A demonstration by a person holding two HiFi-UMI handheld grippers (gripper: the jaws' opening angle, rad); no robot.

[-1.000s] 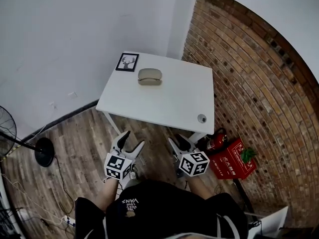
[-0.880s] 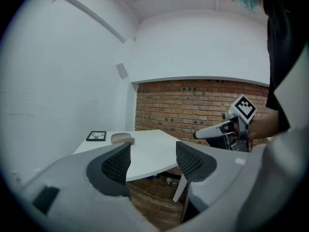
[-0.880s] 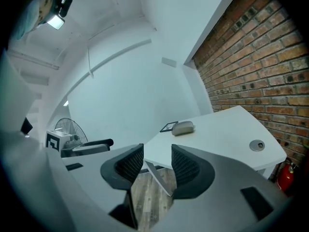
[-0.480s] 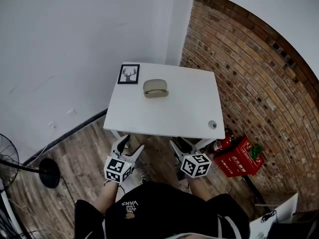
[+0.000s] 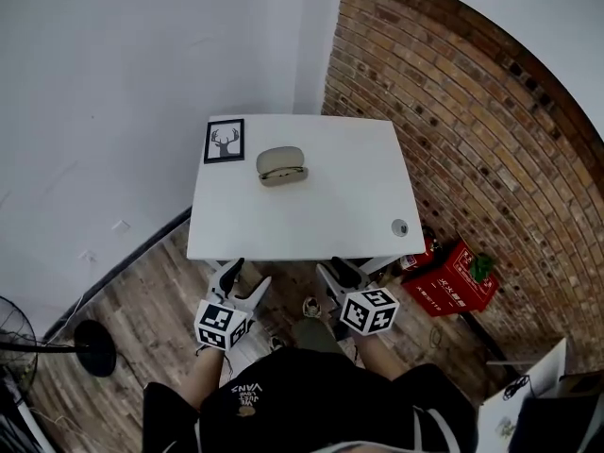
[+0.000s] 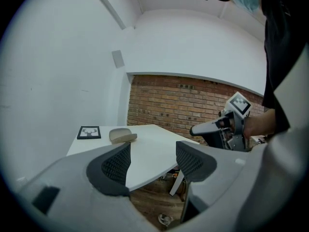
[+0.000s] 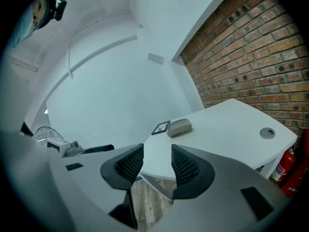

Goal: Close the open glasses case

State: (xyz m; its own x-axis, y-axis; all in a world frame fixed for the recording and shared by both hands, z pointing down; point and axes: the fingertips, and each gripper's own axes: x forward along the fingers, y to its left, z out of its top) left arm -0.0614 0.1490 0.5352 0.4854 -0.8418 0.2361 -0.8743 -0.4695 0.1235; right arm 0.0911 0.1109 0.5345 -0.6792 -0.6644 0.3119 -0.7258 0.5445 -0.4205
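Note:
The beige glasses case (image 5: 281, 165) lies on the far half of the white table (image 5: 321, 215), with a dark slit along its near side. It also shows as a small shape in the left gripper view (image 6: 122, 135) and the right gripper view (image 7: 179, 127). My left gripper (image 5: 249, 274) and right gripper (image 5: 332, 270) hang side by side over the wooden floor, just short of the table's near edge and well away from the case. Both are open with nothing between the pads (image 6: 113, 166) (image 7: 186, 167). Each camera catches the other gripper: the right gripper (image 6: 212, 128), the left gripper (image 7: 91, 149).
A framed deer picture (image 5: 224, 141) lies left of the case. A round grommet (image 5: 399, 226) sits near the table's right front corner. A brick wall (image 5: 472, 140) runs along the right, with a red fire-extinguisher box (image 5: 453, 286) below it. A fan base (image 5: 94, 335) stands at the left.
The person has stepped closer to the table, so both grippers have come up to its near edge. Their jaws have stayed open. The case has not moved.

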